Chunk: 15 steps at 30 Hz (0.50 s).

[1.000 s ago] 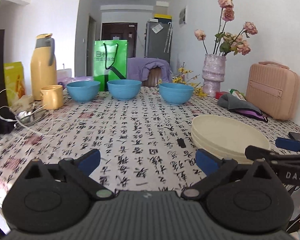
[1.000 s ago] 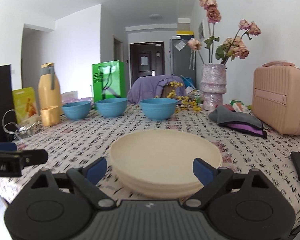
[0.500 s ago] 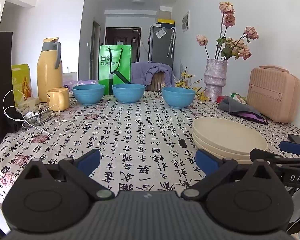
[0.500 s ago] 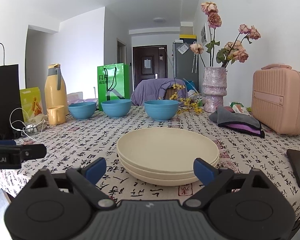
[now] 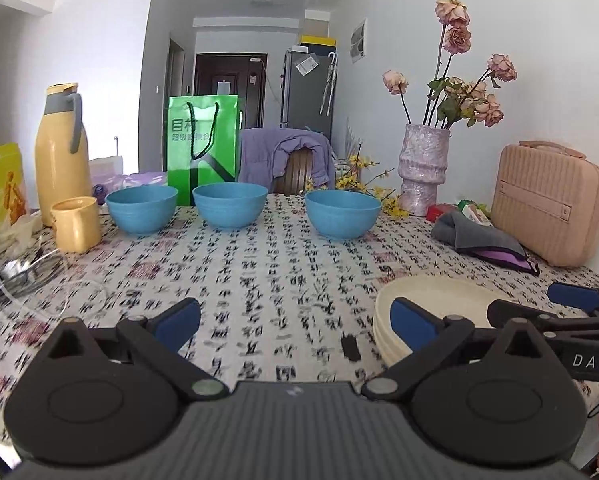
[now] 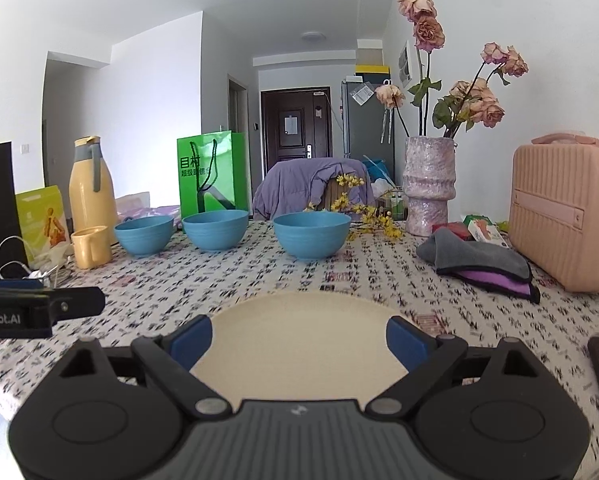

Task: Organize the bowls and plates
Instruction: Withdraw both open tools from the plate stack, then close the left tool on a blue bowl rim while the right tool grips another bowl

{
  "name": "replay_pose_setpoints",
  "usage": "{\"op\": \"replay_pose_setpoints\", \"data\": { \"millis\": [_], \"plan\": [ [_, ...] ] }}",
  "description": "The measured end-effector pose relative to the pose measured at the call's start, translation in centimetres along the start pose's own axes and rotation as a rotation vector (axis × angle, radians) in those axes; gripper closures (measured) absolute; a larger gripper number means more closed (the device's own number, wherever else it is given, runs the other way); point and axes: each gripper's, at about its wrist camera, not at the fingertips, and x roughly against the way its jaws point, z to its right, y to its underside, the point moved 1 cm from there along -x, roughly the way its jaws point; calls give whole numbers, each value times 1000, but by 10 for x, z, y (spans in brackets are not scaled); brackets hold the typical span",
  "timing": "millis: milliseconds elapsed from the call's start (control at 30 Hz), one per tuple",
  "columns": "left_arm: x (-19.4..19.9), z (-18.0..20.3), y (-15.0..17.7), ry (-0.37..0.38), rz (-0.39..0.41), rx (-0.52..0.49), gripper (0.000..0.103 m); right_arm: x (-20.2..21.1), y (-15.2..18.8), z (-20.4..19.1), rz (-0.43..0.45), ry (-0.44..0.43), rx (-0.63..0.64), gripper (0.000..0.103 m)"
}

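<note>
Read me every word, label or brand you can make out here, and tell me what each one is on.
"DAS": on the right gripper, cut off by the frame edge.
"Robot.AI": on the left gripper, its start cut off.
"目村": on the green bag; the smaller line beneath is too blurred.
Tablecloth characters and yellow box print: unreadable.

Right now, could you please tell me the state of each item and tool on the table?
Left tool: open, empty, above the tablecloth.
Right tool: open, empty, over the plates.
Cream plates: stacked, on the table.
Three blue bowls: upright, apart, in a row.
Yellow mug: upright.
Yellow flask: upright, lid on.
Vase: upright, holding dried roses.
Pink case: shut.
</note>
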Motion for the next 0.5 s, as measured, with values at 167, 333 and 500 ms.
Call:
{"op": "replay_pose_setpoints", "data": {
  "millis": [167,333,500],
  "plan": [
    [-36,4,-17,15,-16,-13,0,-29,-20,13,4,8,7,9],
    [-72,5,-36,30,-27,-39,0,-62,-39,31,-36,20,-10,9],
    [-112,4,-59,93,-75,-33,0,-97,-68,60,-122,-46,-62,9]
  ]
}}
